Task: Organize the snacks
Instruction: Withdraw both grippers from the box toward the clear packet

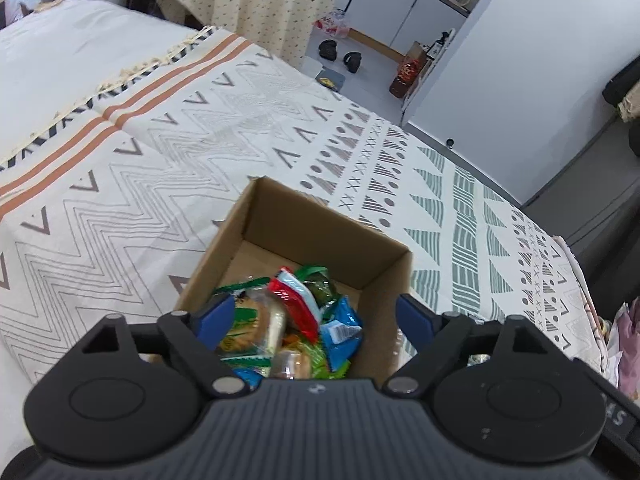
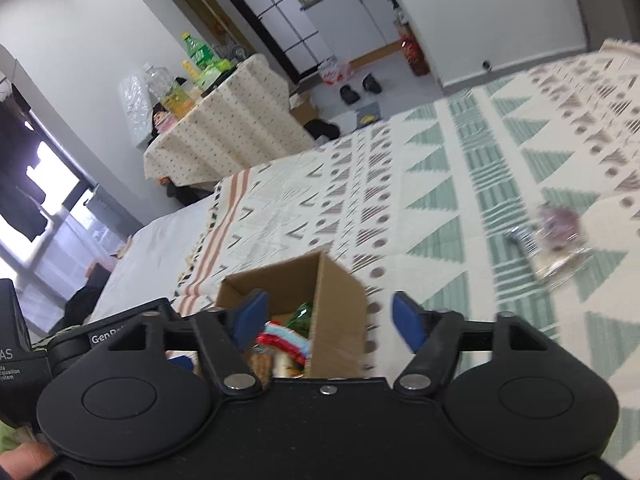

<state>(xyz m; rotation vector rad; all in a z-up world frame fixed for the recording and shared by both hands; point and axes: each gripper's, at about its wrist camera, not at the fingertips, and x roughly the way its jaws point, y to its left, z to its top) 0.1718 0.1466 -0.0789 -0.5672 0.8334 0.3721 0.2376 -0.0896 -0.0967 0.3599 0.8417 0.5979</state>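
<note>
My left claw (image 1: 316,318) and right claw (image 2: 326,318) hang released over the cardboard box (image 1: 384,280) of snack packets (image 1: 296,312); one clear-wrapped snack (image 2: 556,240) lies apart on the patterned blanket (image 1: 168,168). Risk: thin crinkly film slipping from my pads.

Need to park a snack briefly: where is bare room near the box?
The patterned blanket lies bare left of and beyond the cardboard box. Inside, only the far floor corner is free; the snack packets crowd the near end.
</note>
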